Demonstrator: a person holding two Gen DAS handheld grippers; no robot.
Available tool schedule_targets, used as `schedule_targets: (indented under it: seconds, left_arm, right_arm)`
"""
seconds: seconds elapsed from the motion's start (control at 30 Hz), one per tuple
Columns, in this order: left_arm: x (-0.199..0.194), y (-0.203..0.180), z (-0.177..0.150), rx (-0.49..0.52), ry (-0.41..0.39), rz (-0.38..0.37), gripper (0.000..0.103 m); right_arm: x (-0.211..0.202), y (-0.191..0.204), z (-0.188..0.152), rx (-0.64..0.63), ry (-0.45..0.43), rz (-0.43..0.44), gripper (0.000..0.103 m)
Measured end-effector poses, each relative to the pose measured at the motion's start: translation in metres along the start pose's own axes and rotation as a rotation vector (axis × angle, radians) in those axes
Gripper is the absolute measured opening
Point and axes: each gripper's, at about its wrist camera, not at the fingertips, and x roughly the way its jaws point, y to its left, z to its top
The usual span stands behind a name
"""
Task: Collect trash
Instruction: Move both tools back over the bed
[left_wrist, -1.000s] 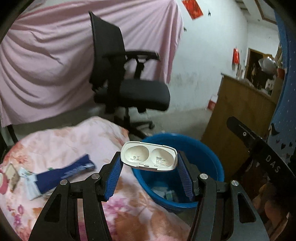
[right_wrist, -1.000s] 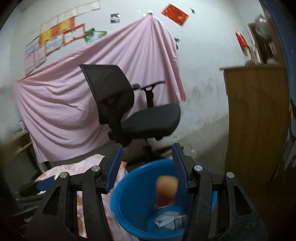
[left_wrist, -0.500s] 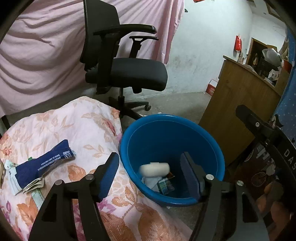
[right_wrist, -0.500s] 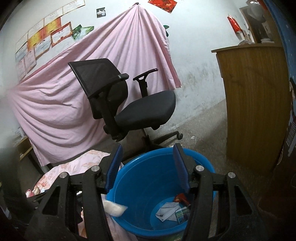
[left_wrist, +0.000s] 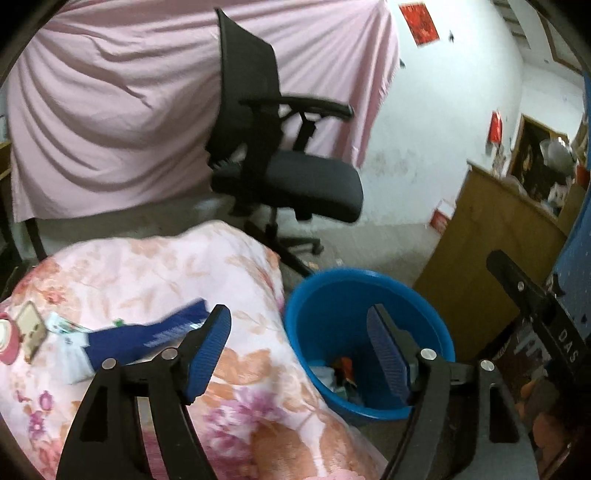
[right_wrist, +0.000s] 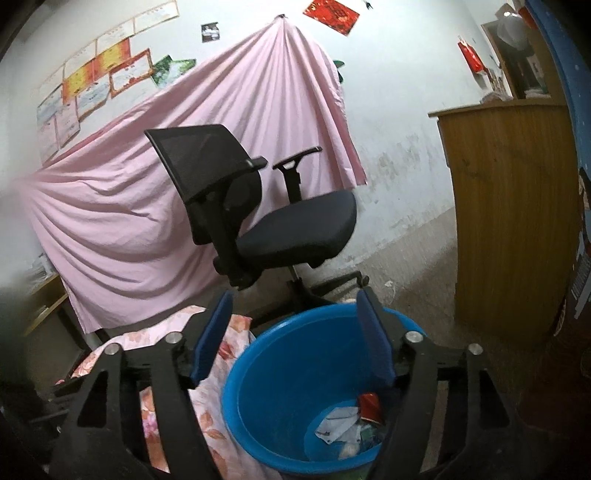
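Two sets of blue pads stand apart with nothing between them. My left gripper (left_wrist: 299, 354) has just been opening its jaws, and they are now wide and empty; its left pad hangs over the floral blanket (left_wrist: 155, 273), its right pad over the mouth of the blue bucket (left_wrist: 369, 288). My right gripper (right_wrist: 293, 339) has also just been opening, and its jaws are spread and empty, framing the far rim of the bucket (right_wrist: 280, 373).

In the right wrist view, trash (right_wrist: 347, 424) lies at the bucket's bottom, at about 5 o'clock from the gripper: white crumpled paper, a red packet and some smaller scraps. In the left wrist view the same heap (left_wrist: 341, 373) shows low in the bucket, between the pads.

More trash lies on the blanket at 9 o'clock from the left gripper: a dark blue packet (left_wrist: 147, 336), blurred, with pale wrappers (left_wrist: 66, 328) just beside it. Further toward 9 o'clock sit a tan card-like piece (left_wrist: 31, 325) and a pinkish round item (left_wrist: 7, 343) at the frame's edge; I cannot tell what they are.

Beyond the bucket, at 12 o'clock, stands a black office chair (right_wrist: 258, 214) before a pink sheet (right_wrist: 147, 206) hung on the wall. A wooden cabinet (right_wrist: 513, 206) stands at 2 o'clock.
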Motion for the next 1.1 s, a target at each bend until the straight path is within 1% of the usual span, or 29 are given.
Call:
schedule_targets:
  seconds: [0.07,0.1,0.2,0.3,0.47,0.63,0.8,0.93,1.1]
  left_arm:
    - [-0.013,0.009,0.002,-0.021,-0.049,0.012,0.090]
    - [-0.025,0.015,0.003,-0.038,-0.095,0.024,0.094]
    - [-0.049,0.031,0.004,-0.068,-0.190,0.040,0.098]
    - [-0.072,0.046,0.004,-0.087,-0.263,0.074,0.100]
    - [-0.107,0.070,-0.001,-0.091,-0.363,0.131,0.101]
    - [-0.142,0.095,-0.015,-0.082,-0.448,0.219,0.101]
    - [-0.171,0.117,-0.032,-0.086,-0.508,0.292,0.101]
    - [-0.185,0.133,-0.046,-0.084,-0.541,0.343,0.101]
    - [-0.200,0.155,-0.063,-0.087,-0.589,0.399,0.101]
  right_arm:
    - [-0.006,0.007,0.002,-0.009,-0.027,0.014,0.101]
    - [-0.008,0.011,0.002,-0.013,-0.041,0.020,0.103]
    - [-0.019,0.026,0.005,-0.038,-0.096,0.050,0.103]
    - [-0.031,0.041,0.006,-0.066,-0.154,0.091,0.103]
    - [-0.042,0.072,0.003,-0.140,-0.216,0.138,0.103]
    - [-0.053,0.103,-0.005,-0.205,-0.263,0.200,0.103]
    - [-0.061,0.129,-0.013,-0.239,-0.301,0.253,0.103]
    - [-0.061,0.148,-0.021,-0.259,-0.303,0.288,0.103]
    - [-0.058,0.173,-0.034,-0.314,-0.274,0.326,0.103]
